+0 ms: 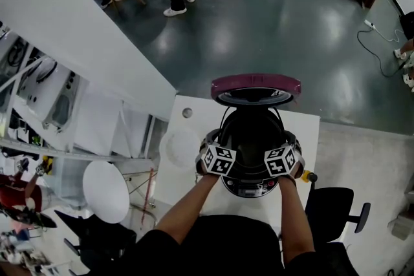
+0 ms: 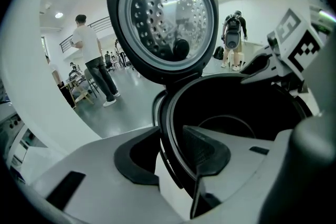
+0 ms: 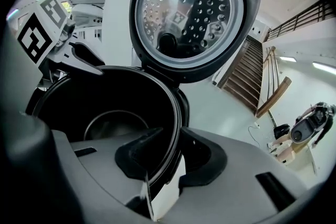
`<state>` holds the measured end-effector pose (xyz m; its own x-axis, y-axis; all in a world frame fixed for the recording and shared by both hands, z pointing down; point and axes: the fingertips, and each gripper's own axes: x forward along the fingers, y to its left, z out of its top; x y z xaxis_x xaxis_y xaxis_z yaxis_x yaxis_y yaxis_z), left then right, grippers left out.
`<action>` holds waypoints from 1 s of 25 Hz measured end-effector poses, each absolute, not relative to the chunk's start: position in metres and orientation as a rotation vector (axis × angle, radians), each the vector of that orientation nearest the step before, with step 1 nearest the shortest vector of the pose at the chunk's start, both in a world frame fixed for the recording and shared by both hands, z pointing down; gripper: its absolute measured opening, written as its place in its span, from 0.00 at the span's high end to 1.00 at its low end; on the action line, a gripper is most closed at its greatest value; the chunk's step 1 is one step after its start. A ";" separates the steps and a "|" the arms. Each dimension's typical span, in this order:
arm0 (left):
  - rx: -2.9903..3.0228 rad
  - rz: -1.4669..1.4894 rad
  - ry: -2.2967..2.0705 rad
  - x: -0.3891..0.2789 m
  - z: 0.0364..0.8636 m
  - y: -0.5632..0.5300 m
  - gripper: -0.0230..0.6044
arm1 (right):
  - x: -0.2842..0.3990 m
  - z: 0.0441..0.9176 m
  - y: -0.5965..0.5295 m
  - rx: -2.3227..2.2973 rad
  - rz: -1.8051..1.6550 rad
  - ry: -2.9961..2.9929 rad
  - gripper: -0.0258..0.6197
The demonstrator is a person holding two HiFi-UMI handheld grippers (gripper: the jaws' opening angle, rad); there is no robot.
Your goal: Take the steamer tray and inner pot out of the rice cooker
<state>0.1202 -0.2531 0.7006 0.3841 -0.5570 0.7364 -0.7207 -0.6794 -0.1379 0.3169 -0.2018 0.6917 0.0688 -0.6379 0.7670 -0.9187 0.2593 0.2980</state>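
left gripper (image 2: 169,138), right gripper (image 3: 170,136): each clamped on inner pot (image 2: 233,107) rim | risk: uneven lift tilts pot, rim slips out

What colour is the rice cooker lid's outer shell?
Magenta-pink. The lid shows its outer rim best in the head view.

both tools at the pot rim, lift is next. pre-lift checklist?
1. Lid swung open, out of the lift path: ok.
2. Nothing left inside the inner pot: ok, its bare bottom shows in both gripper views.
3. Left tool on the rim: ok, one jaw inside and one outside, closed on it.
4. Right tool on the opposite rim: ok, same straddle.
5. Grips level with each other: ok, judging by the head view.
6. Grip firm enough to carry the pot: cannot tell.
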 end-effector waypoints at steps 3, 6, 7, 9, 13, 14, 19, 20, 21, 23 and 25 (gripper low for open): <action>2.440 1.147 -1.154 0.120 0.696 -0.253 0.79 | 0.316 0.689 -0.202 1.477 0.414 -1.658 0.82; 2.454 1.136 -1.143 0.123 0.693 -0.253 0.84 | 0.318 0.685 -0.203 1.496 0.423 -1.662 0.83; 2.453 1.127 -1.138 0.124 0.692 -0.253 0.84 | 0.318 0.684 -0.204 1.503 0.426 -1.664 0.83; 2.441 1.103 -1.134 0.123 0.691 -0.252 0.84 | 0.318 0.682 -0.205 1.510 0.432 -1.669 0.84; 2.433 1.026 -1.133 0.124 0.685 -0.254 0.85 | 0.320 0.681 -0.203 1.523 0.439 -1.669 0.84; 2.434 1.016 -1.137 0.123 0.683 -0.254 0.86 | 0.319 0.680 -0.202 1.528 0.444 -1.672 0.84; 2.430 0.993 -1.152 0.121 0.678 -0.252 0.86 | 0.317 0.672 -0.204 1.533 0.423 -1.695 0.85; 2.433 0.989 -1.158 0.120 0.676 -0.252 0.86 | 0.317 0.671 -0.205 1.531 0.422 -1.702 0.85; 2.435 0.981 -1.167 0.120 0.673 -0.251 0.86 | 0.317 0.669 -0.205 1.531 0.419 -1.708 0.85; 2.426 0.960 -1.187 0.120 0.666 -0.249 0.87 | 0.318 0.663 -0.204 1.535 0.392 -1.713 0.85; 2.413 0.925 -1.209 0.118 0.658 -0.246 0.87 | 0.318 0.656 -0.204 1.545 0.350 -1.720 0.85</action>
